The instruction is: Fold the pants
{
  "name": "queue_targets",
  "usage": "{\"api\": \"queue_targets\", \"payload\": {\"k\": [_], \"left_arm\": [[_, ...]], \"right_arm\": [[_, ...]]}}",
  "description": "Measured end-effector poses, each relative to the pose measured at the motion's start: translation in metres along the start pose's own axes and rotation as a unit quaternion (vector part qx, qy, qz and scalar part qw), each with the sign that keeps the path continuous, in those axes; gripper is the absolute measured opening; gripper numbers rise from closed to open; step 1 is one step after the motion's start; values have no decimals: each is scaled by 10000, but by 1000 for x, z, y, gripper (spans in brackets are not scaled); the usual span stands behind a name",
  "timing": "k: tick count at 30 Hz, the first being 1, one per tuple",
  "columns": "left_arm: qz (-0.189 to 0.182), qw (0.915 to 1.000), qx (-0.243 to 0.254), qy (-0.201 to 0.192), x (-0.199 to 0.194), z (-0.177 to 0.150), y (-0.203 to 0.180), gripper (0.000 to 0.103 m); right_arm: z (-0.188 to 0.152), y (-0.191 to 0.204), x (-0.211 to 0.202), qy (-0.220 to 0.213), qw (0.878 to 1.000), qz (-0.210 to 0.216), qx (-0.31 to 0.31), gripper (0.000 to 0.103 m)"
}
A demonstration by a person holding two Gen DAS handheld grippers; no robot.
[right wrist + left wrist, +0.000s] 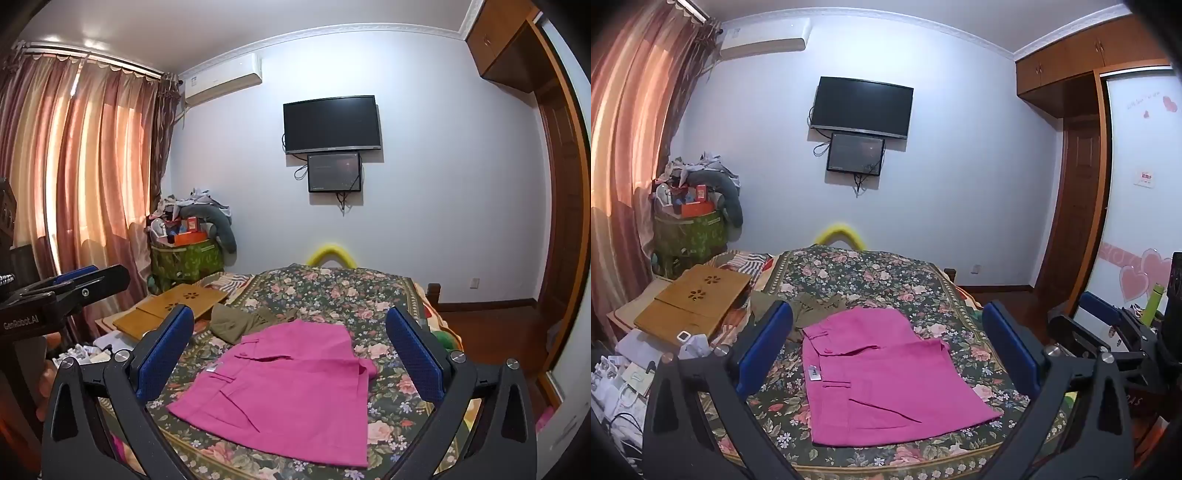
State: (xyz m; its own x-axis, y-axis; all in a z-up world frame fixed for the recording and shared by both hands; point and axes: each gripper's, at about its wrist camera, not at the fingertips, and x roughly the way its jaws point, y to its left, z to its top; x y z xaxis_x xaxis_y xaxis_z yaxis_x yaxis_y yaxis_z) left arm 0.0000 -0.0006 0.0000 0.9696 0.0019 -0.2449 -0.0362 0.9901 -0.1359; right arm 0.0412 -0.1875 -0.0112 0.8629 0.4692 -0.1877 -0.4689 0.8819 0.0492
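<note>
Looking along the left gripper (886, 347), one sees its two blue fingers (764, 343) spread wide apart and holding nothing, raised above the bed (871, 273). One pair of pink pants (886, 380) lies flat on the flowered bedspread, directly ahead and below, framed between the fingers; it looks already doubled over, its waistband on the left and its long axis running left to right across the line of the fingers. Behind it lies one crumpled olive garment (816, 306), touching its far edge. One wooden lap desk (694, 299) sits well off to the left, and part of the right gripper shows at the right margin. Along the right gripper (291, 350), the fingers (413, 354) again stand wide apart and empty, above the same pink pants (288, 391), which here lie ahead and slightly left, long axis slanting from lower right to upper left, toward the olive garment (236, 321). The left gripper (74, 284) shows at the left margin. Neither gripper seems clearly nearer; the left appears better placed over the waistband. Count: two grippers, one pink pair, one olive garment.
</note>
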Motion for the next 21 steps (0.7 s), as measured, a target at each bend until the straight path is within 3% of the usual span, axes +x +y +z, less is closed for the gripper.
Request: {"api": "queue_targets", "payload": {"k": [3,4,21], "left_arm": [[47,9999,20,124,6,2,3,103],[35,9999,109,-3,1,-1,-1,103],[67,9999,111,40,2,-2,-5,103]], "right_arm": [[0,-1,0,14,10000,6,10,103],[0,-1,0,12,10000,7,13,103],[0,-3,-2,-1,10000,15,68,103]]}}
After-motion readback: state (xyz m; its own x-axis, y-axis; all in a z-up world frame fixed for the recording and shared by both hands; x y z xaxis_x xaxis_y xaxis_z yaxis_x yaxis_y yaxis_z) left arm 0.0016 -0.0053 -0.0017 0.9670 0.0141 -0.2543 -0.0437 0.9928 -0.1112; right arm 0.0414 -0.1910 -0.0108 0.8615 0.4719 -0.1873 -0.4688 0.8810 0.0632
